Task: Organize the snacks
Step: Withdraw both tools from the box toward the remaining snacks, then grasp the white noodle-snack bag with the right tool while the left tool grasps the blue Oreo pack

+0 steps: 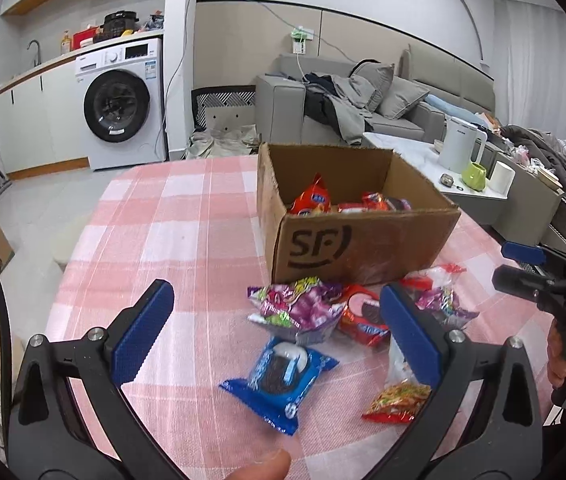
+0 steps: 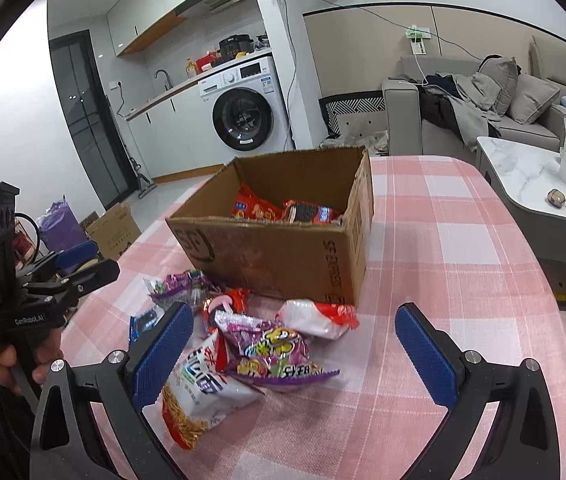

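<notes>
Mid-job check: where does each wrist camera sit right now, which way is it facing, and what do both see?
Left wrist: above the table's near edge, facing the cardboard box and blue cookie pack; own open left gripper, a fingertip, right gripper at right.
Right wrist: right of it, facing the same box and purple snack bag; own open gripper, left one at left.
Shared: box, snack pile, pink checked tablecloth.

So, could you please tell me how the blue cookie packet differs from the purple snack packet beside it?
The blue cookie packet is blue and pictures a dark sandwich cookie; the purple snack packet carries bright yellow-green print. The blue one lies apart, nearer the camera; the purple one touches other packets by the cardboard box. Both lie outside it.
</notes>
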Demonstrator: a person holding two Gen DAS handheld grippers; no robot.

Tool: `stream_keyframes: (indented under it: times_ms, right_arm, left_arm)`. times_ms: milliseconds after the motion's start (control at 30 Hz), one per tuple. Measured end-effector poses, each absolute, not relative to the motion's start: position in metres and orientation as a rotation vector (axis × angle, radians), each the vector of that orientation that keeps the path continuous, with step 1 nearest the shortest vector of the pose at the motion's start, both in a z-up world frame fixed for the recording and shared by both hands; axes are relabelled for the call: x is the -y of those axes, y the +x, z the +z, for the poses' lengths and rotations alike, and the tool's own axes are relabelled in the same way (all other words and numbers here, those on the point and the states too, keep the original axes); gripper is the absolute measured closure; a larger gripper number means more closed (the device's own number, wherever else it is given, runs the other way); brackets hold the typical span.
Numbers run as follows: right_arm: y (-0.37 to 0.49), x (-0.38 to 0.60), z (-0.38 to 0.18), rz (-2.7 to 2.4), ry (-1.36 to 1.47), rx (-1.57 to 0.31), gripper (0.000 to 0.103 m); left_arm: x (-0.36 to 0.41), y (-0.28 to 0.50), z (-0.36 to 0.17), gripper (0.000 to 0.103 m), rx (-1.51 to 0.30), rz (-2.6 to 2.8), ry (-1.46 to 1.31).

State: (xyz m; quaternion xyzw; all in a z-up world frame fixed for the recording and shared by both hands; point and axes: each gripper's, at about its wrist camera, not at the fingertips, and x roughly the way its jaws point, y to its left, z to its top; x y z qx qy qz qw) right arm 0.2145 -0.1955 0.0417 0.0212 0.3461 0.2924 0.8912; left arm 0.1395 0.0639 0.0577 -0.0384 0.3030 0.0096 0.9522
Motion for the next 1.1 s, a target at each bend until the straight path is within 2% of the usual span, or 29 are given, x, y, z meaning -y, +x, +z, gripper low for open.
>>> stream_keyframes:
  times_ms: [1100]
  right_arm:
    - [0.18, 0.153, -0.02, 0.703, 0.1, -0.943, 0.002]
  left_arm:
    - [-0.059, 0.137, -0.014, 0.0, -0.792, 0.036, -0.067]
